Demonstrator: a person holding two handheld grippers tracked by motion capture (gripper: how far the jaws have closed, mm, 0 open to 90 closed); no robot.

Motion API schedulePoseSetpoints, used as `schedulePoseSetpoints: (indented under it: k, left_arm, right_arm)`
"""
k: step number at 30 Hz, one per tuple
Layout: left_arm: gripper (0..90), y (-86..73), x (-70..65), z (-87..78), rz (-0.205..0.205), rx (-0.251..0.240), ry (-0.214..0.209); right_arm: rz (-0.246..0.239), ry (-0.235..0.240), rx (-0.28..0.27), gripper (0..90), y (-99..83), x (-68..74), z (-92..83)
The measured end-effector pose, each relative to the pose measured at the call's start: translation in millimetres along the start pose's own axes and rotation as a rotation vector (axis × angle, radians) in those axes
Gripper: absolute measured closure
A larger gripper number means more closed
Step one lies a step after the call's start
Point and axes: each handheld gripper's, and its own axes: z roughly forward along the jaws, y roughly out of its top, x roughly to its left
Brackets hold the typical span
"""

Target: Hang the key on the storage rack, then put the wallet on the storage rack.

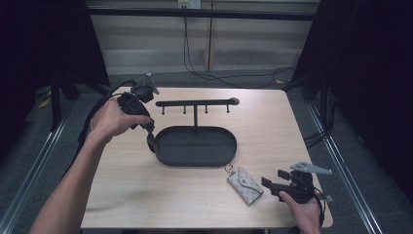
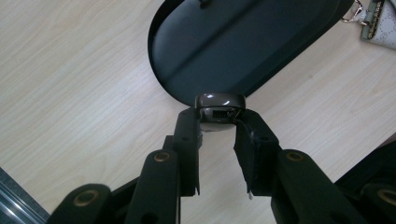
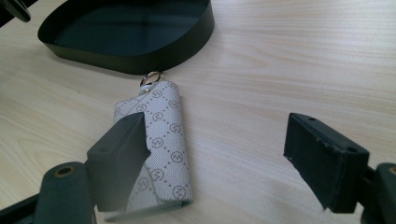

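Observation:
My left gripper (image 2: pixel 219 125) is shut on a small rounded brown-grey fob (image 2: pixel 219 103) with a dark slot in its end. It holds the fob just above the table at the left end of a black oval tray (image 2: pixel 243 42). In the high view, the left gripper (image 1: pixel 151 140) points down at that end of the tray (image 1: pixel 195 163). A grey patterned key pouch (image 1: pixel 245 184) with a metal ring lies in front of the tray. My right gripper (image 1: pixel 273 178) stands open just right of the pouch. In the right gripper view, the pouch (image 3: pixel 163 140) lies by the left jaw of that gripper (image 3: pixel 217 158), untouched.
A black T-shaped hook bar (image 1: pixel 195 103) rises from the tray's far side. The wooden table (image 1: pixel 272 126) has bare room to the right and in front. Its front edge is close behind the right hand. Cables lie on the floor beyond.

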Motion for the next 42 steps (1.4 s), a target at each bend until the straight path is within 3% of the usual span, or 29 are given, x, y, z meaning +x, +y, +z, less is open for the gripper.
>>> schedulePoseSetpoints:
  k: [13, 24, 25, 32, 34, 42]
  left_arm:
    - [70.8, 22.8, 1.1, 12.0, -0.002, 0.035, 0.000]
    - [70.8, 39.8, 2.7, 7.4, -0.037, 0.020, 0.031]
    - [70.8, 41.0, 3.4, 8.2, -0.038, 0.026, 0.017]
    - [70.8, 47.9, 5.9, 14.3, -0.054, 0.048, 0.037]
    - [70.7, 49.9, 6.1, 17.1, -0.058, 0.053, 0.025]
    - [70.7, 55.4, 6.8, 24.0, -0.097, 0.031, 0.059]
  right_arm:
    - [-0.003, 0.006, 0.003, 21.1, -0.5, 0.4, -0.1]
    - [-0.004, 0.010, 0.004, 21.1, -0.4, 0.4, -0.2]
    - [-0.004, 0.011, 0.004, 21.2, -0.4, 0.2, -0.1]
    - [-0.006, 0.018, 0.009, 21.2, -0.1, -0.1, 0.3]
    - [-0.005, 0.017, 0.008, 21.3, -0.1, 0.1, 0.3]
    - [-0.002, 0.018, 0.010, 21.4, 0.1, -0.4, 0.8]
